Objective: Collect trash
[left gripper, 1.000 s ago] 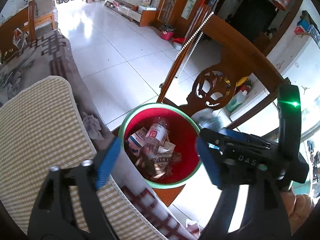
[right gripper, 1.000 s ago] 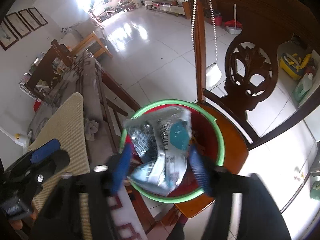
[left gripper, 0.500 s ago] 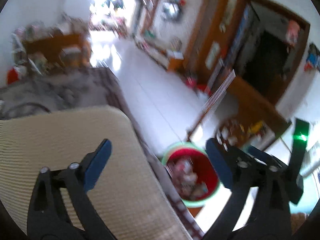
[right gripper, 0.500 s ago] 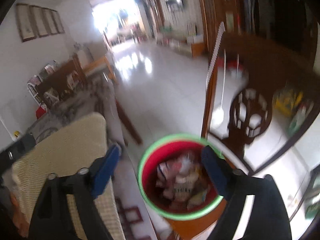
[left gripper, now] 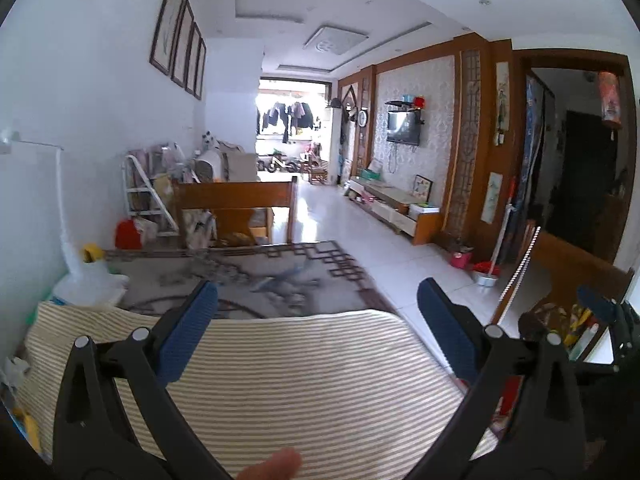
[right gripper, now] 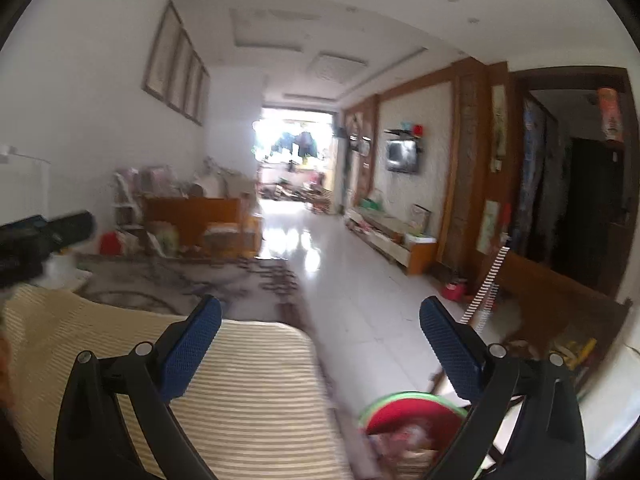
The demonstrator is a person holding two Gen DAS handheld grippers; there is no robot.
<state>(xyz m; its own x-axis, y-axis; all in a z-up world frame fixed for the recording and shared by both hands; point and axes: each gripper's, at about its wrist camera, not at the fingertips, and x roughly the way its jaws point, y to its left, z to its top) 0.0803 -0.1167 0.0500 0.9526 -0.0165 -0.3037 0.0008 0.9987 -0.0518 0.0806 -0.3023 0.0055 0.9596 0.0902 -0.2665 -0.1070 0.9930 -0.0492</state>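
Both grippers, left [left gripper: 318, 328] and right [right gripper: 320, 338], just spread, empty, lifted off bin [right gripper: 412, 412]; trash dropped, next piece due.

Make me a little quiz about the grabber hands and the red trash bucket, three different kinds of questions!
1. True or false: the right gripper is squeezing a piece of trash.
2. Pick one. In the right wrist view, the red bucket with the green rim shows: A) at the bottom, between the fingers B) up on the striped mat C) nowhere.
3. Fill the gap: the left gripper has its jaws wide ____ over the striped mat.

Key
1. False: its jaws stand wide apart with nothing between them.
2. A.
3. Open.
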